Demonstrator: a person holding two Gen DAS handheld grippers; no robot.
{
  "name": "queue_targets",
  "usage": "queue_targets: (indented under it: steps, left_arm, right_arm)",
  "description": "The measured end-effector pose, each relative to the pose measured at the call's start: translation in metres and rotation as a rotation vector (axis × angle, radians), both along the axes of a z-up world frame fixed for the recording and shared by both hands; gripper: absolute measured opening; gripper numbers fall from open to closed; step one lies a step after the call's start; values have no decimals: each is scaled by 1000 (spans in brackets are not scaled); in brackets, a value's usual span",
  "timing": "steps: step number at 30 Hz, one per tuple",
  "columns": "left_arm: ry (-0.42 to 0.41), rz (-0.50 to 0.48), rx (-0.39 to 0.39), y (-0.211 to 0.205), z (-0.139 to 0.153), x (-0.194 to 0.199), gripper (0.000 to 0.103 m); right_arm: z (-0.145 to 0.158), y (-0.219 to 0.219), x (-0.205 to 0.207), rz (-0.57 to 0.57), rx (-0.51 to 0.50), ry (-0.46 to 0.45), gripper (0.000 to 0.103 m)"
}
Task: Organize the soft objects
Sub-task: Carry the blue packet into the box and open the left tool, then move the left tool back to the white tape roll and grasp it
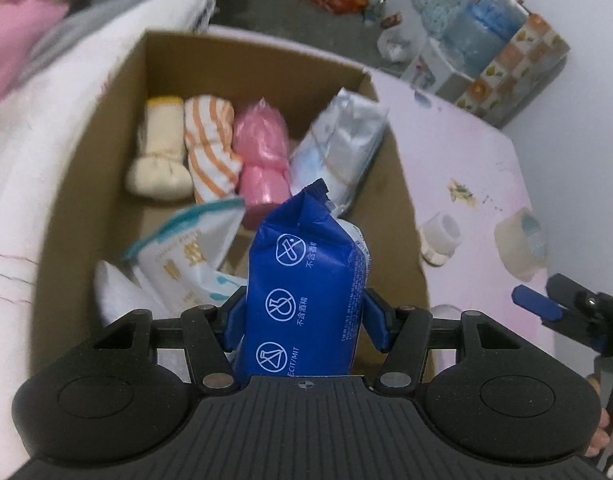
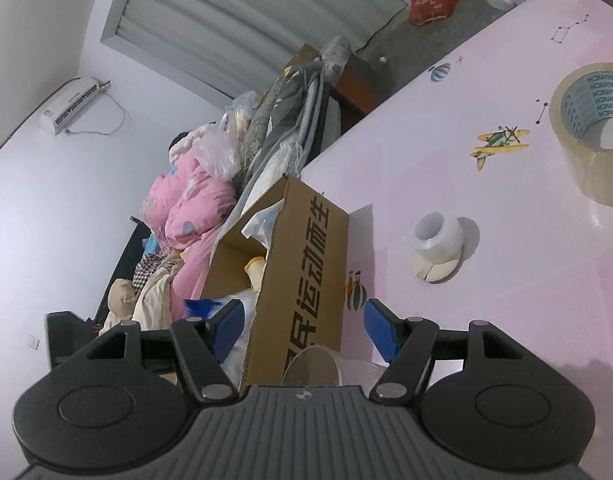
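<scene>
Blue plastic, printed with three white circular symbols, wraps the single soft pack [image 1: 306, 292] that is pinched upright between the two blue pads of the left gripper [image 1: 304, 322], and the pack is held above the near end of one open brown cardboard box [image 1: 242, 60] that stands on a pale pink tabletop [image 1: 458, 168]. Inside the box three rolled soft bundles are lined up side by side: one cream cloth roll [image 1: 160, 152], one white roll with orange stripes [image 1: 211, 148] and one pink roll in thin plastic [image 1: 264, 160]. One pale blue and white plastic packet [image 1: 342, 144] is leaned against the box's right wall, and one white packet with a teal edge [image 1: 186, 248] is seen at the near left, blurred. On the tabletop to the right of the box one small white tape roll [image 1: 440, 240] and one large clear tape roll [image 2: 594, 128] are set well apart. The right gripper [image 2: 304, 330] is seen with its two blue pads spread, nothing pressed between them; the printed side wall of the box is seen in the gap between them
</scene>
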State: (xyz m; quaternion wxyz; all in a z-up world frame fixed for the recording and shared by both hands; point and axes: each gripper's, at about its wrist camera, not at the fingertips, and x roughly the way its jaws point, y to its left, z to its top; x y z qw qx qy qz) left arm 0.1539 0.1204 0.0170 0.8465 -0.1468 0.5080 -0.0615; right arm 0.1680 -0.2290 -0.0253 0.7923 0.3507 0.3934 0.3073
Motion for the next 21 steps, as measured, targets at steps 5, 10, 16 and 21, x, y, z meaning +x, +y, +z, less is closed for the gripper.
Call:
queue_targets:
  steps: [5,10,16,21]
  left_arm:
    - [63,1,-14,-6,-23,13,58]
    - [109,1,-62,-3,-29,6,61]
    - [87,-27,-129,-9,-21,0,65]
    - [24,-34,-128,-11,-6,-6,73]
  right_arm:
    - [-4,6,1,1,-5,15,57]
    - [-8,7,5,5,1,29,58]
    - [-17,6,8,-3,7,55,58]
    - [-18,-3,6,-28,6,51,58]
